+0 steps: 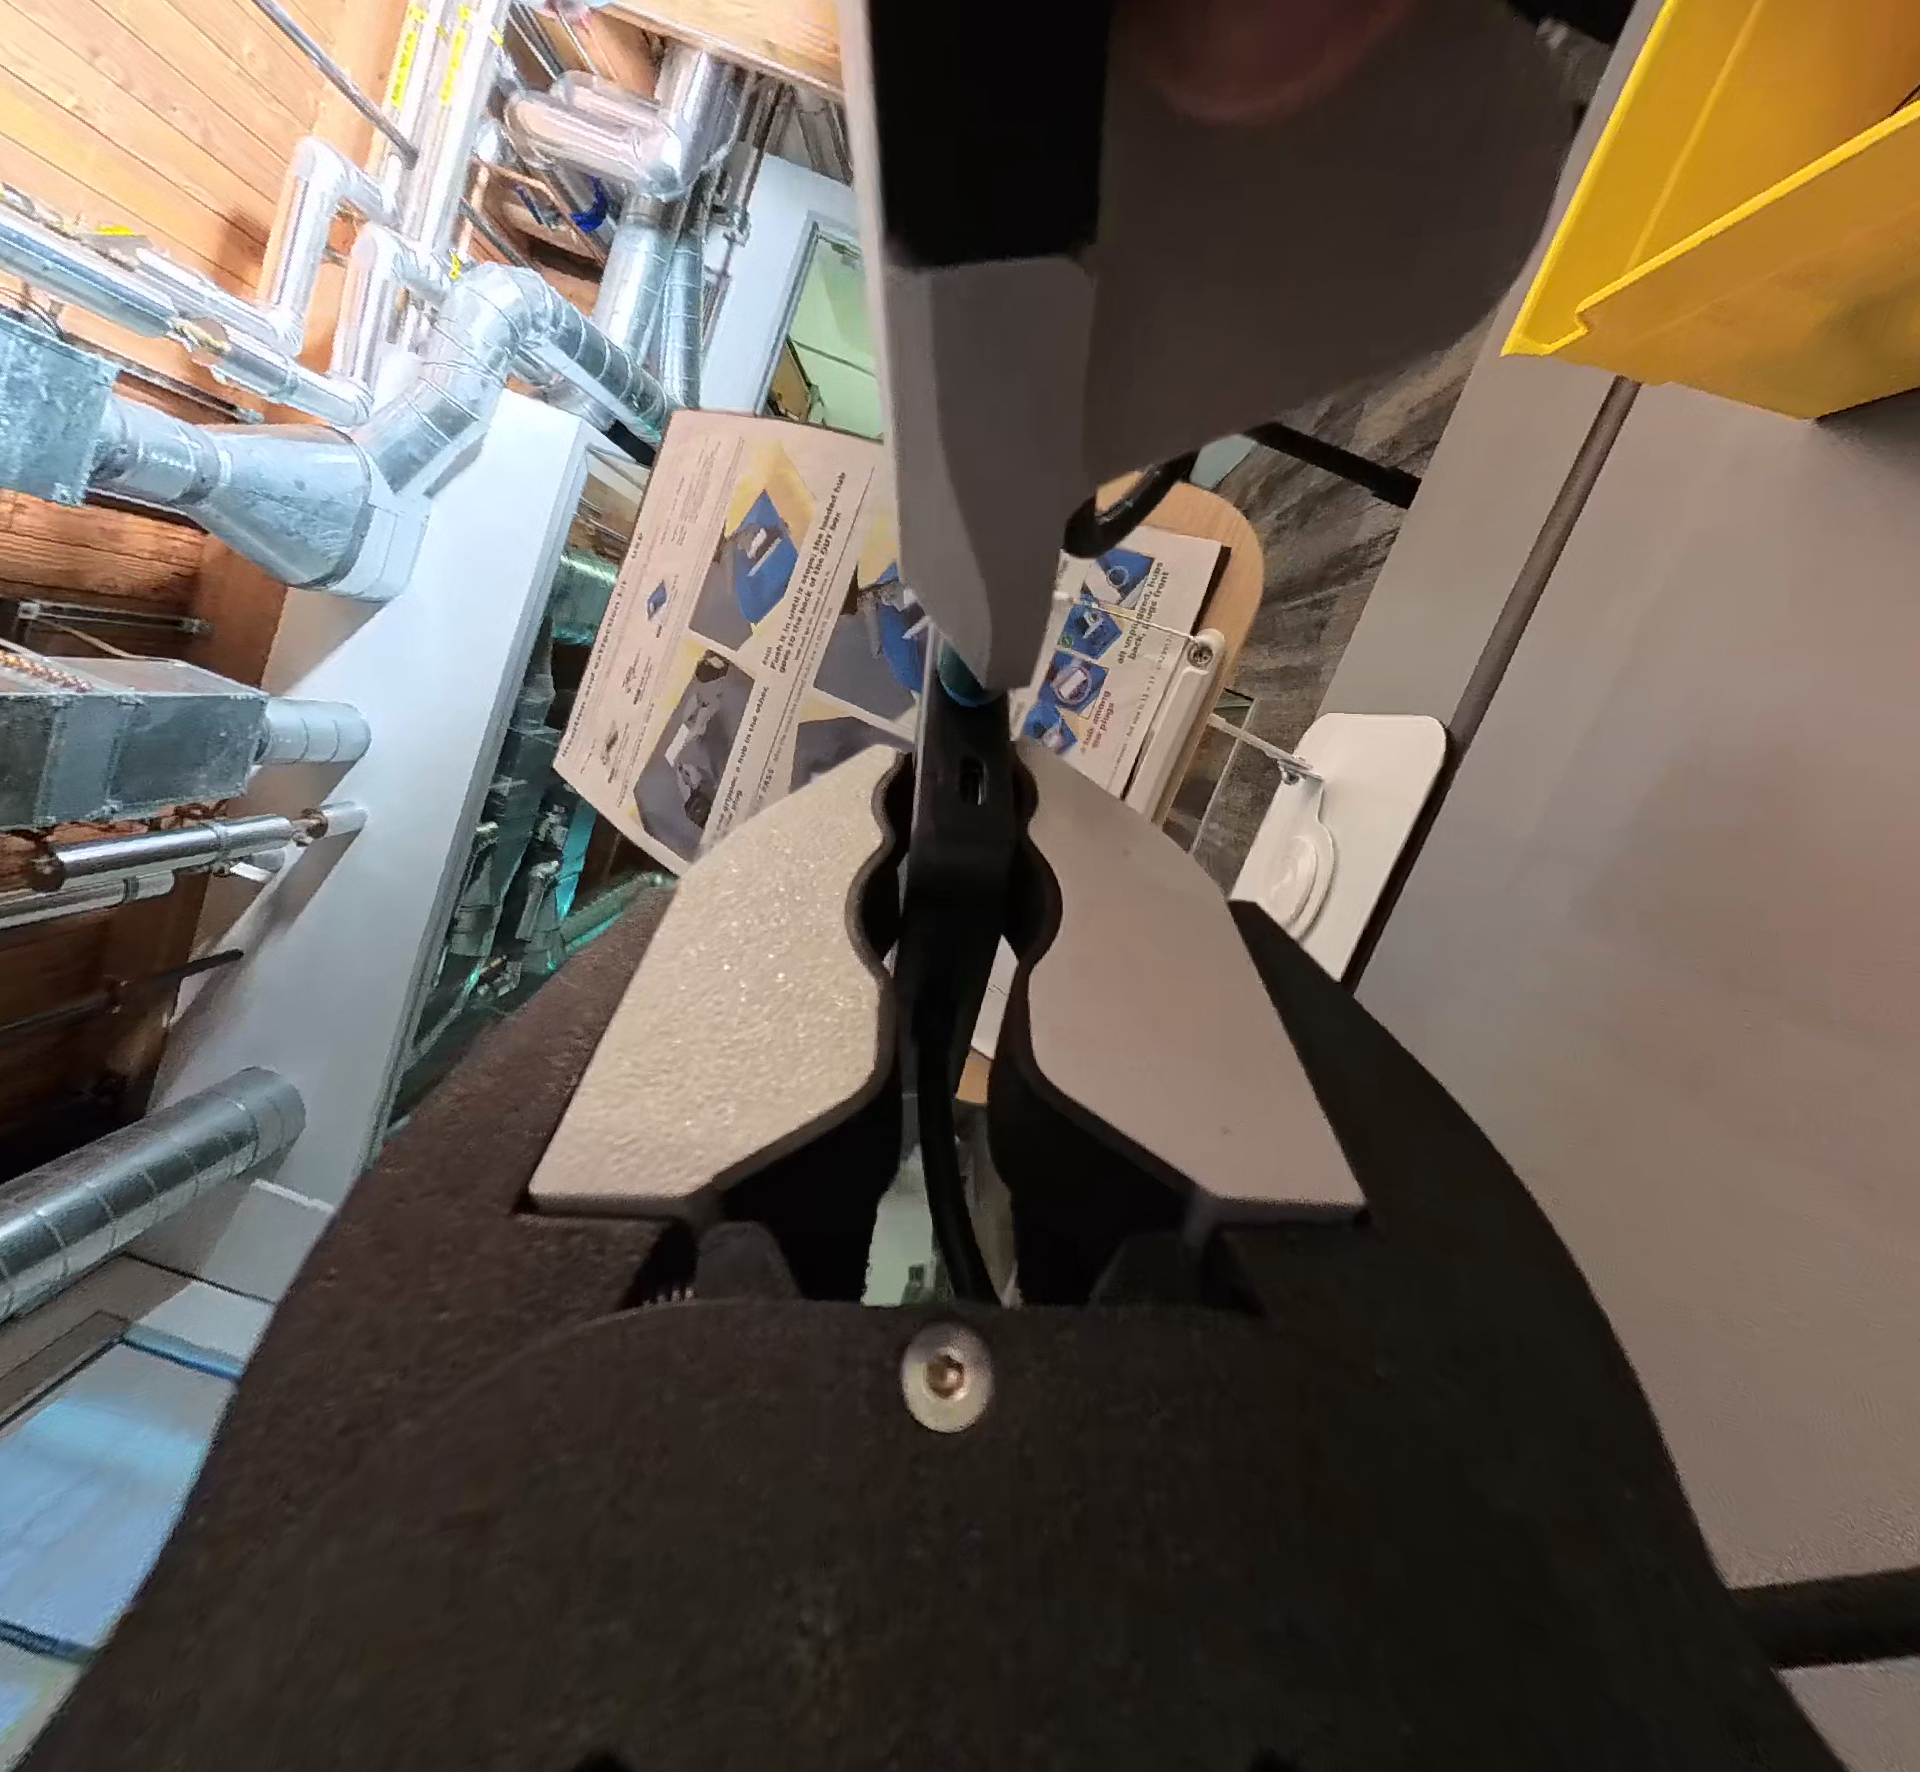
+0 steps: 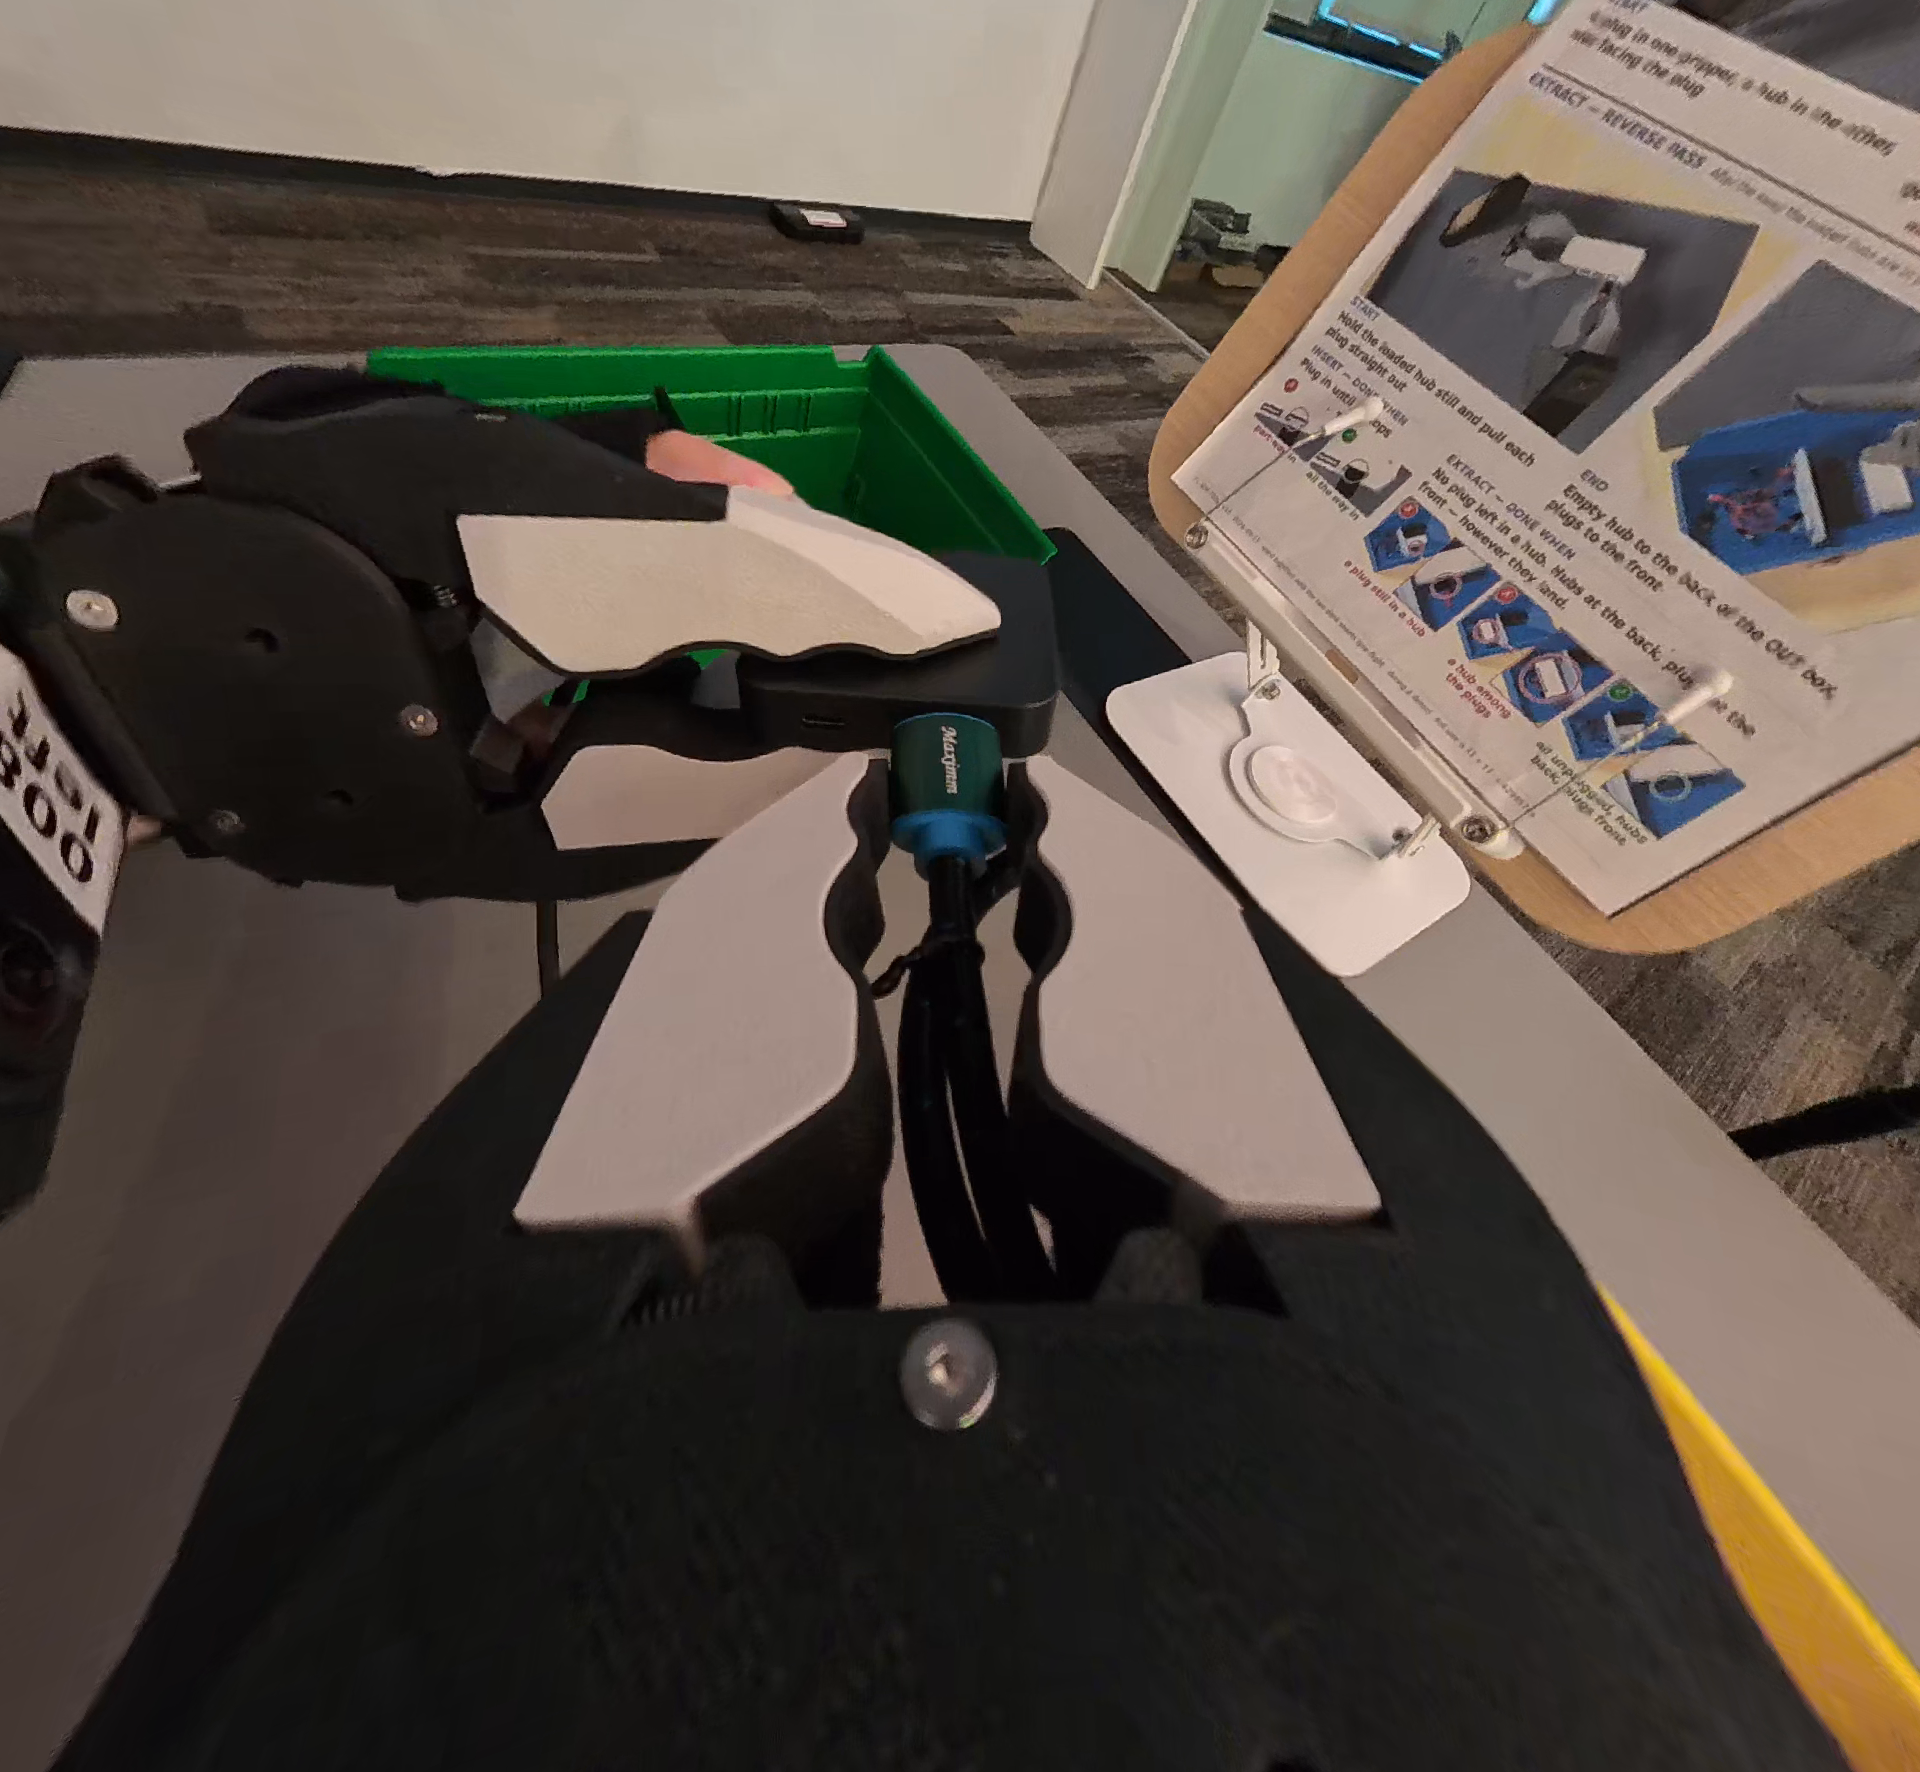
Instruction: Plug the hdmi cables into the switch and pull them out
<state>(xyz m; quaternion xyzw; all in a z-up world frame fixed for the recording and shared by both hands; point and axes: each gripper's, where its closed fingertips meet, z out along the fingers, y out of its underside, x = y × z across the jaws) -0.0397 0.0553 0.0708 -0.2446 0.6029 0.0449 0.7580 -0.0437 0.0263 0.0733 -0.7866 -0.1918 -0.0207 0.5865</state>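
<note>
In the right wrist view, my right gripper (image 2: 945,787) is shut on a teal-and-blue HDMI plug (image 2: 948,766); its bundled black cable (image 2: 951,1099) runs back between the fingers. The plug's front end meets the side edge of the flat black switch (image 2: 997,673), and no metal tip shows. My left gripper (image 2: 914,657) reaches in from the left, shut on the switch and holding it above the table. In the left wrist view, my left gripper (image 1: 961,787) clamps the switch (image 1: 961,829) edge-on. The right gripper (image 1: 997,662) comes down from above with the plug (image 1: 954,683).
A green bin (image 2: 831,434) sits behind the switch on the grey table (image 2: 260,1047). A yellow bin (image 2: 1766,1566) is at the near right edge. An instruction sheet on a wooden board (image 2: 1558,475) stands on a white base (image 2: 1299,808) at the right. Both grippers' tips are close together, under 4 cm apart.
</note>
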